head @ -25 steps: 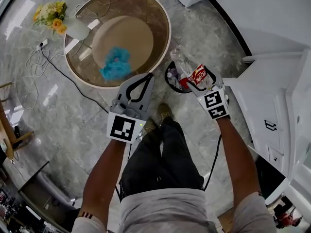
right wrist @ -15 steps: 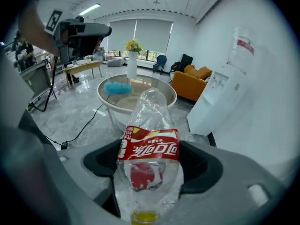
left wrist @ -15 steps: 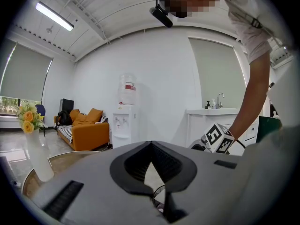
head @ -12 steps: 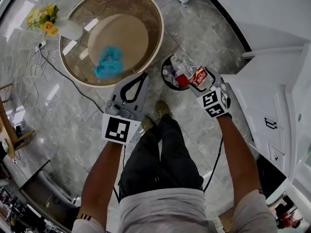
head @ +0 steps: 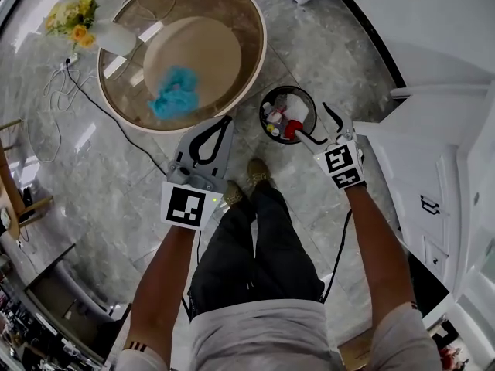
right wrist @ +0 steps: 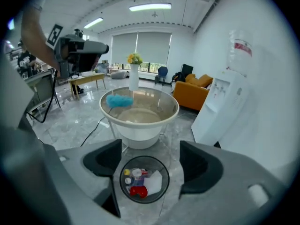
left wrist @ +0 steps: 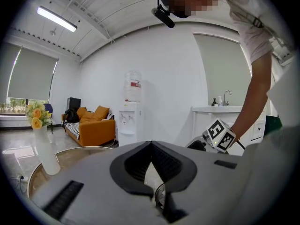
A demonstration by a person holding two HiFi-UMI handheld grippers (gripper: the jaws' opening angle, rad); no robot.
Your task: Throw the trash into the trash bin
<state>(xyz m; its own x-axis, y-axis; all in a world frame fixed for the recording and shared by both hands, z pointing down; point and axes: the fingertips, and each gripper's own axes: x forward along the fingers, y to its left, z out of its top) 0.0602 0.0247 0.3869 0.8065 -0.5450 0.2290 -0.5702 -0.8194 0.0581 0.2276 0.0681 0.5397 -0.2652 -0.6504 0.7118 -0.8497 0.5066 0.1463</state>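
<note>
The round black trash bin (head: 264, 112) stands on the marble floor just ahead of my feet. Inside lie a red packet (head: 291, 132), a white scrap (head: 297, 112) and small bottles. My right gripper (head: 317, 126) hovers at the bin's right rim, open with nothing between its jaws. In the right gripper view the bin (right wrist: 145, 157) sits straight below the right gripper (right wrist: 151, 163), red packet (right wrist: 138, 191) showing. My left gripper (head: 228, 122) hangs to the bin's left, its tips touching, empty; in its own view the left gripper (left wrist: 151, 143) is shut.
A round glass table (head: 255, 22) stands beyond the bin, with a blue fluffy thing (head: 176, 91) and a vase of yellow flowers (head: 77, 22) on it. Cables (head: 54, 99) trail on the floor at left. White cabinets (head: 433, 130) line the right; a water dispenser (right wrist: 225, 102) is nearby.
The red packet and clear wrapper that sat at my right gripper's jaws now lie in the bin, and those jaws are empty. The left gripper has barely moved.
</note>
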